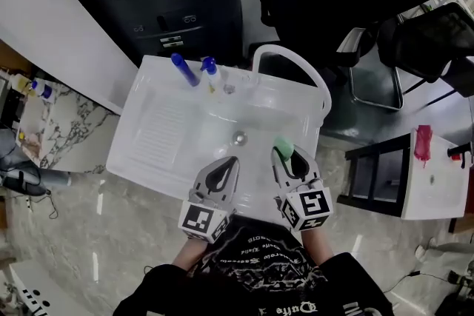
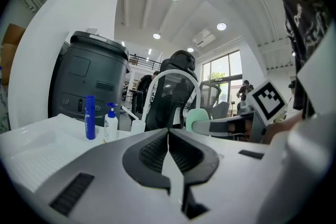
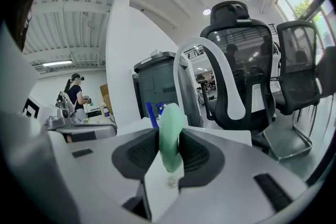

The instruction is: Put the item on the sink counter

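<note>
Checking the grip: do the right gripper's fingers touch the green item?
Touching. In the right gripper view both fingers press on the green item, no gap.

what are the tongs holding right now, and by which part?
Right tongs pinch a pale green item across its flat faces, its rounded end poking out past the tips. Left tongs are shut on nothing.

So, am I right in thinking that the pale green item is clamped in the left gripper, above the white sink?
Not quite. The pale green item is clamped in the right gripper, as the right gripper view shows. The left gripper is shut with nothing between its jaws. The item is indeed above the white sink.
</note>
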A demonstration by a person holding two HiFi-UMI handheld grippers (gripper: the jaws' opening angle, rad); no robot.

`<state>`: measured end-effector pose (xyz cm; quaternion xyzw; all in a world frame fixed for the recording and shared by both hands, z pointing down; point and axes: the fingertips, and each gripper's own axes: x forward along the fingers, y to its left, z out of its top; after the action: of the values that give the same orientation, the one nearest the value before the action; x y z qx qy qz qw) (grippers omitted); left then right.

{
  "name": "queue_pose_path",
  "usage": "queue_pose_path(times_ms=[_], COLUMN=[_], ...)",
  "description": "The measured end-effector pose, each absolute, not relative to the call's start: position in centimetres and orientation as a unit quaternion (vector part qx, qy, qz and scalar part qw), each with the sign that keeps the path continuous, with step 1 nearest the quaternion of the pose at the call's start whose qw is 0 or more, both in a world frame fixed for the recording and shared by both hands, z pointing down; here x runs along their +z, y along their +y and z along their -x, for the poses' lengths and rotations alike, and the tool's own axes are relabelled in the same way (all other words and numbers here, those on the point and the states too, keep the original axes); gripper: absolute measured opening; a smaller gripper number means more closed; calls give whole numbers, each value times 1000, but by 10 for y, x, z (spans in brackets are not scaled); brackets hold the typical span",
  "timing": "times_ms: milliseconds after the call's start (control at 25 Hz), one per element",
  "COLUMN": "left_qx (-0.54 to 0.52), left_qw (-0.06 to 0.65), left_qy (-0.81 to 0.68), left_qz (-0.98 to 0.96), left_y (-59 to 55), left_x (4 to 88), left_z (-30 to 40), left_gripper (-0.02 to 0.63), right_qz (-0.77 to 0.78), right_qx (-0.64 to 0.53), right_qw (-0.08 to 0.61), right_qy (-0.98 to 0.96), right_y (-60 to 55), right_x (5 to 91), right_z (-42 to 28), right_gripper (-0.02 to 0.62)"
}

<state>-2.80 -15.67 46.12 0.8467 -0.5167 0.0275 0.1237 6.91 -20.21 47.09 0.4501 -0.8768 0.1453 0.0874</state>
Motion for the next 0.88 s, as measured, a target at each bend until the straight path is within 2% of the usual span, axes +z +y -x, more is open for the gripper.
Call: queue_pose_path(times_ms=[200,440,640,880], left_qx=[37,41,40,43], left_qw=[128,128,131,126], left_qy=[-508,-507,-510,-495], left_qz=[-851,-852,-849,-859], left_y=[-173,-186,-192,-198], left_x=[464,462,460,456], left_z=[28,38,46,45], left_gripper=[8,8,8,8], right_qz=[-459,-487,-500,-512], right_qx=[150,134,151,91], right_qw=[84,123,130,191], right_qy=[-872,-854,-843,-833], right_y=[-237,-271,-300,-329], right_x=[473,491,505,520], right_z=[-63,-66,-71,-62], right_gripper=[110,110,110,110])
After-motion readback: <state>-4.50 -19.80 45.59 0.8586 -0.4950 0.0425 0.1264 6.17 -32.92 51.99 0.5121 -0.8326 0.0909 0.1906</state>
